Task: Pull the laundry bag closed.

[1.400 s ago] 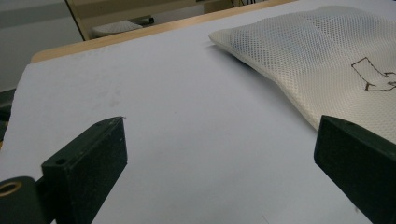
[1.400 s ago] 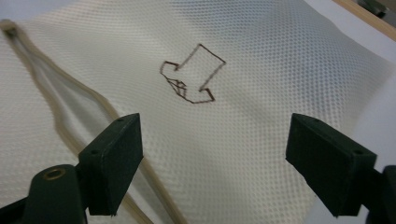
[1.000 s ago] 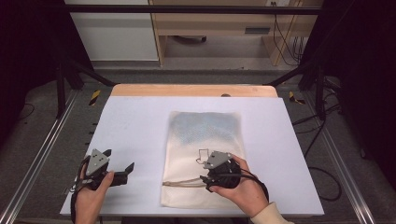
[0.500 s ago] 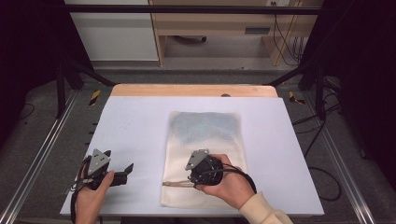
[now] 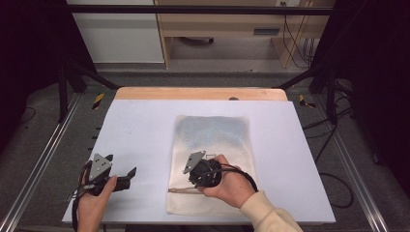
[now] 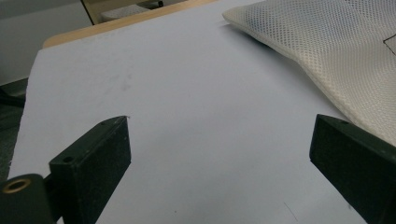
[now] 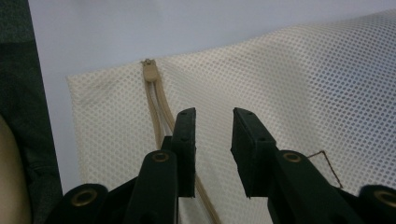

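Observation:
A cream mesh bag [image 5: 212,130] lies flat on the white table [image 5: 140,125], with something bluish showing through its far half. A tan cord [image 7: 156,100] with a small end piece [image 7: 149,72] lies along its near edge. My right gripper [image 5: 193,180] hovers low over the bag's near left part. In the right gripper view its jaws [image 7: 214,114] have just been closing and stand a narrow gap apart over the mesh [image 7: 303,79], nothing pinched; the cord passes under the left jaw. My left gripper [image 5: 121,164] rests open near the front left, the bag [image 6: 336,46] beyond its right jaw.
The table's wooden far edge [image 5: 200,93] borders a gap before a wooden cabinet [image 5: 227,29]. Metal frame rails [image 5: 43,159] run along both sides. Bare white tabletop [image 6: 187,70] lies between the left gripper and the bag.
My right gripper has moved left across the near part of the bag and its jaws have narrowed. The left gripper has stayed where it was.

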